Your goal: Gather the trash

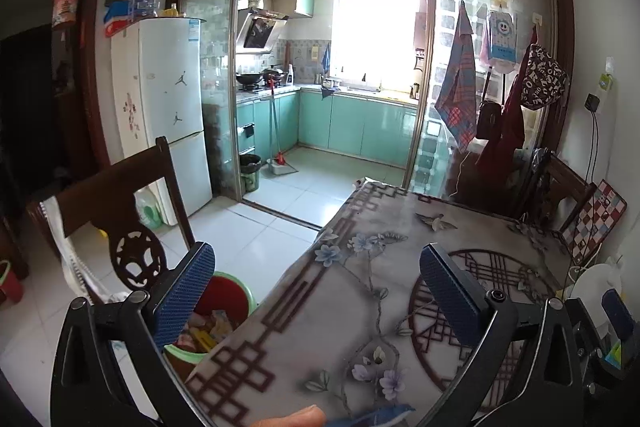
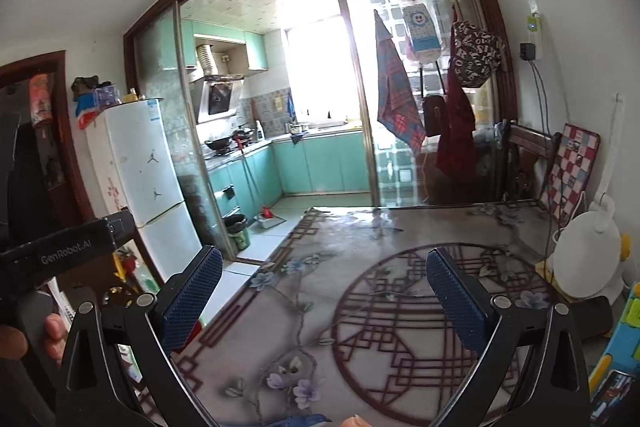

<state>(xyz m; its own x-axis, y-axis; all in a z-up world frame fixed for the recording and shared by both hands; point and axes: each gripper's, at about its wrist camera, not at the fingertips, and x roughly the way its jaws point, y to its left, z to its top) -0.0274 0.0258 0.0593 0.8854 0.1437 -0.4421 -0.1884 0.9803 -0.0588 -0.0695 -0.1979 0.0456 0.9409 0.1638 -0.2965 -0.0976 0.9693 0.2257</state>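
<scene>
In the left wrist view my left gripper [image 1: 316,291] is open and empty, held over the left edge of a table [image 1: 360,307] with a floral patterned cover. A red bin with a green rim [image 1: 224,311] stands on the floor beside the table, below the left finger, with wrappers and scraps inside. In the right wrist view my right gripper [image 2: 324,299] is open and empty above the same table [image 2: 360,307]. The left gripper's black body [image 2: 60,251] shows at the left of that view. No loose trash shows on the tabletop.
A dark wooden chair [image 1: 120,211] stands left of the table by the bin. A white fridge [image 1: 168,107] and a sliding glass door lead to the kitchen. A white fan [image 2: 588,259], a checked board [image 2: 572,163] and toys line the table's right side.
</scene>
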